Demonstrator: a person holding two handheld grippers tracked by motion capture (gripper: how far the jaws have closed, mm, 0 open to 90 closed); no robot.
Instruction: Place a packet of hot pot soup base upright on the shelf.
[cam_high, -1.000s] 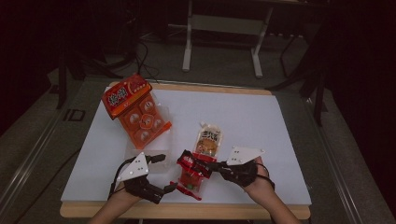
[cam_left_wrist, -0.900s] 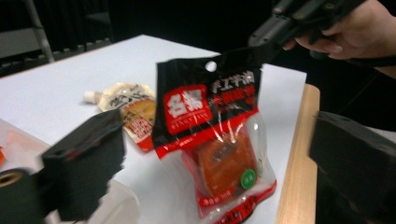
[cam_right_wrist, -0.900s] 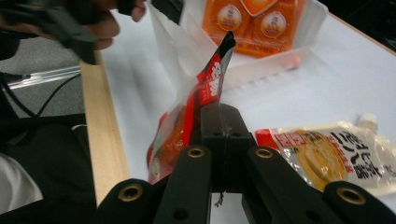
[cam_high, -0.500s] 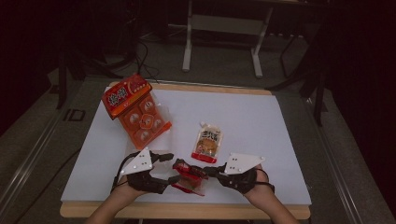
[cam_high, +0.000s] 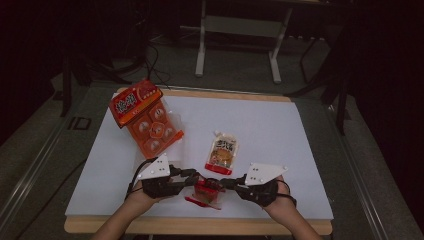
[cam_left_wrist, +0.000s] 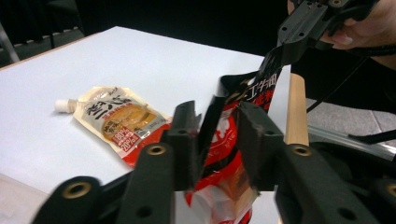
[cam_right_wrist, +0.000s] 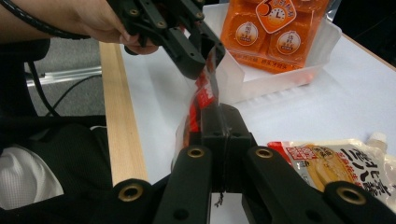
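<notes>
A red snack packet (cam_high: 205, 190) hangs just above the table's front edge, between my two grippers. My right gripper (cam_high: 222, 183) is shut on one edge of it, jaws pressed together on the film (cam_right_wrist: 223, 116). My left gripper (cam_high: 196, 177) has just been closing. The packet (cam_left_wrist: 224, 154) sits between its jaws (cam_left_wrist: 217, 116) and both pads touch it. The right gripper view shows the left gripper (cam_right_wrist: 205, 56) pinching the packet's top edge (cam_right_wrist: 198, 100). The left gripper view shows the right gripper (cam_left_wrist: 299, 32) clamped on the far corner.
A beige spouted pouch (cam_high: 221, 152) lies flat just beyond the grippers. An orange multipack in a clear tray (cam_high: 150, 125) sits at the back left. The white board (cam_high: 280, 130) covers the table, with a wooden strip (cam_high: 200, 225) along the front.
My left gripper moved right to the red packet and its jaws closed in around the packet's edge. The right gripper kept its hold and stayed nearly still.
</notes>
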